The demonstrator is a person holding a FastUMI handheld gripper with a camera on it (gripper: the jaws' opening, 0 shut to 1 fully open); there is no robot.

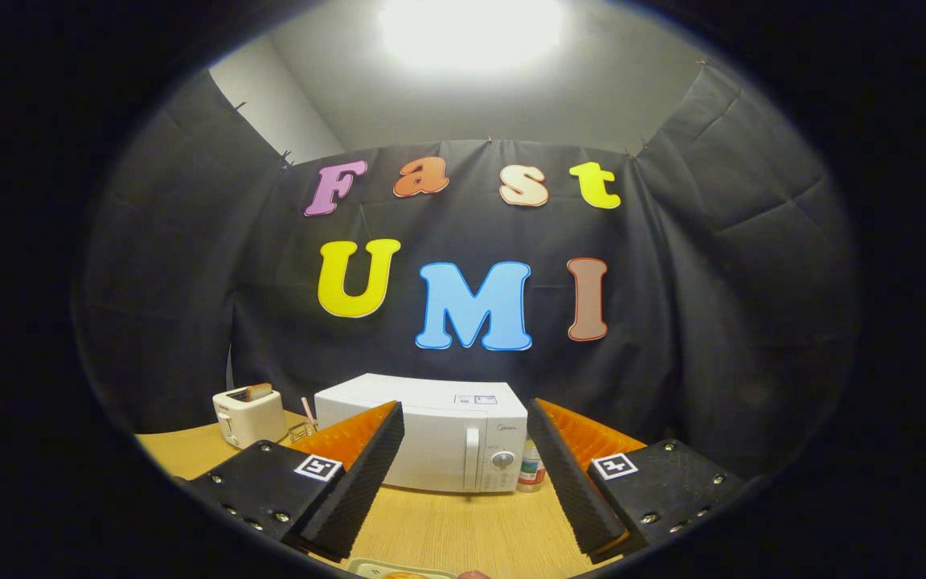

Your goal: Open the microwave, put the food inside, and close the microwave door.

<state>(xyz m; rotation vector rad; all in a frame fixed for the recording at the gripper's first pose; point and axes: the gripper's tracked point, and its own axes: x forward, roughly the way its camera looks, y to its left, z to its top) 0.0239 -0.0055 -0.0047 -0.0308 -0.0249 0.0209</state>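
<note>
The gripper point(465, 474) is hovering with jaws wide and empty; the closed white microwave point(431, 438) is sitting beyond at 12 o'clock on the wooden surface point(447, 527).

The hand-held gripper point(465, 474) has two chunky fingers point(358, 482) with black ribbed pads, bright orange ridged backs, and black mounting plates dotted with small screws, each carrying a square black-and-white marker tag.

Bare wooden table point(447, 523) is lying open between the spread fingers point(366, 474); the shut microwave point(431, 442) is blocking beyond; a toaster point(247, 416) and, seemingly, a bottle point(532, 468) are flanking it.
</note>
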